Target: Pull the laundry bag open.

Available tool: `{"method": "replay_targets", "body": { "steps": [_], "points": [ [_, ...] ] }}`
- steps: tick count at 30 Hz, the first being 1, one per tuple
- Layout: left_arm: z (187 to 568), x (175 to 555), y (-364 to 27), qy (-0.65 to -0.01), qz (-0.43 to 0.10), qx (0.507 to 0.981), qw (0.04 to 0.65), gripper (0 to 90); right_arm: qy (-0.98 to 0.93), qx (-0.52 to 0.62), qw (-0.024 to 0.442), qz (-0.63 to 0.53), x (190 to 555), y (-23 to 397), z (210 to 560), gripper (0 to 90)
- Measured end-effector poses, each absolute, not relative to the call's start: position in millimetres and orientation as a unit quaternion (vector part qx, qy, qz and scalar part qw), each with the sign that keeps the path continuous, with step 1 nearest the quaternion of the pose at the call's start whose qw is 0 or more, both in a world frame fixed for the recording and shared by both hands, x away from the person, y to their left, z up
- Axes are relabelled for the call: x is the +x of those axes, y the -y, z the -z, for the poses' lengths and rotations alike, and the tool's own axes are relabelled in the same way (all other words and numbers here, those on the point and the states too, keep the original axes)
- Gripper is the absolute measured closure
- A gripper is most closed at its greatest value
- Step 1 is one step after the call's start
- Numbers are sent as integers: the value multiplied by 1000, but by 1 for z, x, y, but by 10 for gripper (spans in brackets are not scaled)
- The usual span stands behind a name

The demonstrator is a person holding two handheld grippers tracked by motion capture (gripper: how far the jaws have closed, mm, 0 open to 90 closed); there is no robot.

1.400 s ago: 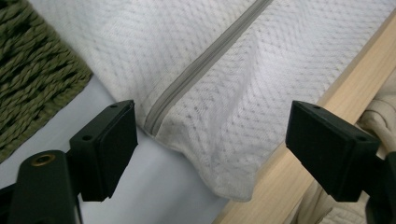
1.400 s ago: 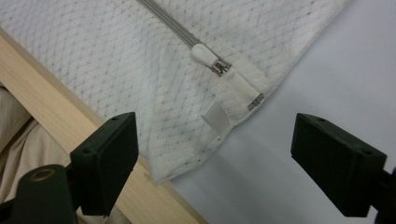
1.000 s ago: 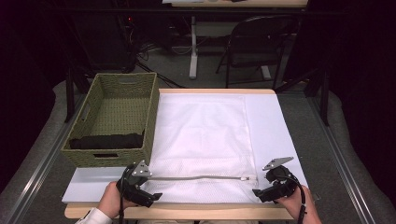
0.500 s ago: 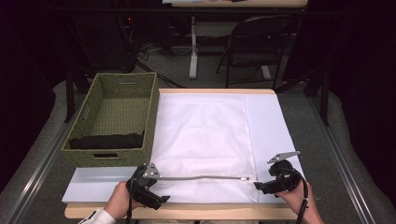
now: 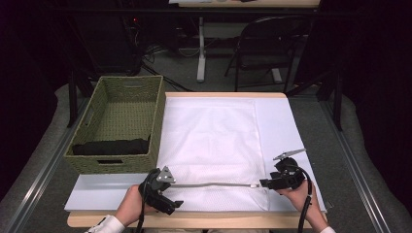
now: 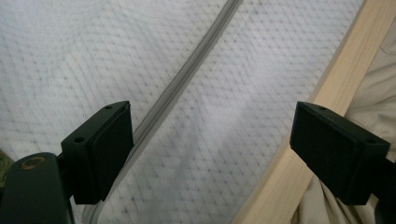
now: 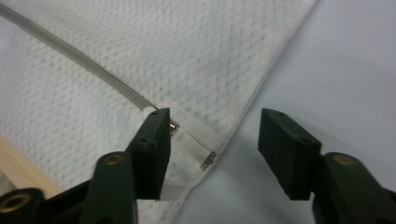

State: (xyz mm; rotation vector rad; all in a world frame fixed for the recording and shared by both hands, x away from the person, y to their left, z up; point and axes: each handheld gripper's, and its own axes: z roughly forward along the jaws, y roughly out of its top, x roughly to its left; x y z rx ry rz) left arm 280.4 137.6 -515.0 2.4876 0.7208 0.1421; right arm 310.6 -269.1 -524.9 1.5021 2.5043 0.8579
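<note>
My left tongs [image 5: 171, 180] hang released over the mesh bag [image 5: 209, 145], astride its zipper [image 5: 214, 184]. My right tongs [image 5: 265, 183] have just been closing around the zipper's end, not yet clenched.

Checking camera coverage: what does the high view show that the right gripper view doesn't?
High view: the green wicker basket with dark cloth inside, a folding chair, both of the person's hands.
Right gripper view: the metal zipper pull beside the right tongs' open jaws, which have just been closing.
Both: the white mesh bag and its grey zipper.
</note>
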Motion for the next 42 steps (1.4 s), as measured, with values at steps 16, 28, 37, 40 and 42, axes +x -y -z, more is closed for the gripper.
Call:
{"method": "replay_targets", "body": {
  "steps": [16,28,37,40,42],
  "points": [
    [511,289,-95,-236,-32,930,280,138,-845,483,58,-224,308,253,534,576],
    [509,291,-64,-210,-21,937,279,156,-840,488,54,-231,306,253,535,773],
    [508,297,-39,-191,-19,941,280,171,-841,483,46,-239,306,250,531,840],
    [508,297,-31,-180,-16,942,282,170,-842,476,48,-247,304,249,528,839],
    [510,298,-24,-175,-18,944,278,164,-843,475,51,-249,303,248,526,838]
  ]
}}
